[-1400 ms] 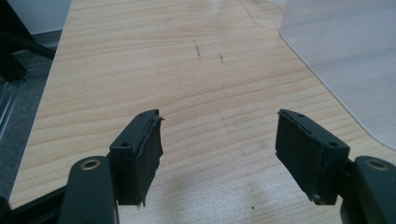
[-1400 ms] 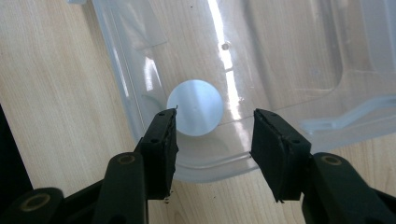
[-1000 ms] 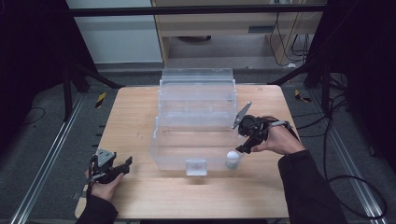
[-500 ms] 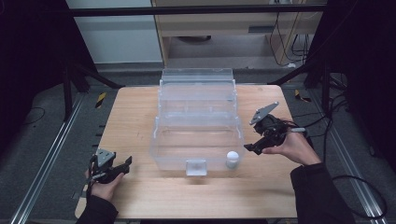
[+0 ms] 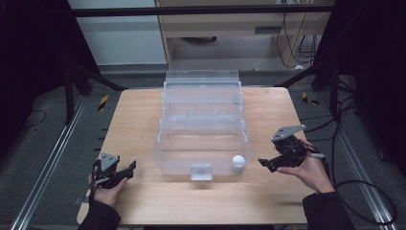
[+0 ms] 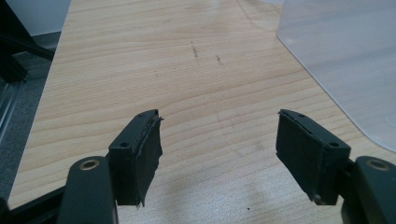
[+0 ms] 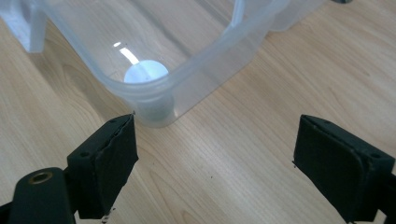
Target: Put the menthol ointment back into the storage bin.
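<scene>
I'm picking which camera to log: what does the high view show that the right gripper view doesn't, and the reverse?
The high view alone takes in the left gripper at the near left corner of the table, the person's forearms and the clear bin's open lid. The right gripper view alone gives a close look at its own wide-open black pads above bare wood. Both show the white round object standing inside the bin's near right corner, and the right gripper outside the bin, empty.
</scene>
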Action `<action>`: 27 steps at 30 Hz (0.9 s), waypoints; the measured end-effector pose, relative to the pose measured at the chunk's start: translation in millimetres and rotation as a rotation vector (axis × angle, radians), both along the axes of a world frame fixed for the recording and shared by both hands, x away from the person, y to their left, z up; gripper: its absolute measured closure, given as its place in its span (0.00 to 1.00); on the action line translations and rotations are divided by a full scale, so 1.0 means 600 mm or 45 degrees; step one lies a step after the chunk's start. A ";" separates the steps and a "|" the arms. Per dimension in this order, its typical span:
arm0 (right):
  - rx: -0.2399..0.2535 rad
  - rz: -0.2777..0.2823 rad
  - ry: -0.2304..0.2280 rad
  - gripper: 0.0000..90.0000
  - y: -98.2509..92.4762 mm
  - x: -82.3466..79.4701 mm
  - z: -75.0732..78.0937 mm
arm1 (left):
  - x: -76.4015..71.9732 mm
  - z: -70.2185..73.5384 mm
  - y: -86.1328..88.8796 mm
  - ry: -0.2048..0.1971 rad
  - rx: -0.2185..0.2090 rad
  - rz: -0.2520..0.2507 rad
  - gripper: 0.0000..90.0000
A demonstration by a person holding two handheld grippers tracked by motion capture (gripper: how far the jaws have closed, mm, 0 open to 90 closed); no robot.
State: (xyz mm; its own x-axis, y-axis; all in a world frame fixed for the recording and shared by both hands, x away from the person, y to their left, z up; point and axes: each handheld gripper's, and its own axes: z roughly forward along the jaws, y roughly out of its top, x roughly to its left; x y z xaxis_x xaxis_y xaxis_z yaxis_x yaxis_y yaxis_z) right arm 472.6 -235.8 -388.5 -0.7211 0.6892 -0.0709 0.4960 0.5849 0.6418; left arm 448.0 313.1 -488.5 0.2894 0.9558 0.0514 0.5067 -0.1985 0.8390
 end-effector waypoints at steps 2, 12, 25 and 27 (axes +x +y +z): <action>0.017 -0.029 -0.001 0.14 -0.007 -0.004 -0.014 | 0.000 0.000 0.000 0.002 0.002 -0.001 0.34; 0.106 -0.218 -0.016 0.14 -0.044 -0.010 -0.074 | 0.001 -0.002 0.000 0.008 0.004 -0.001 0.33; 0.218 -0.450 -0.129 0.11 -0.099 -0.012 -0.133 | 0.001 -0.003 0.003 0.007 0.003 0.009 0.32; 0.251 -0.497 -0.168 0.11 -0.107 -0.012 -0.139 | 0.001 -0.003 0.005 0.004 -0.001 0.014 0.32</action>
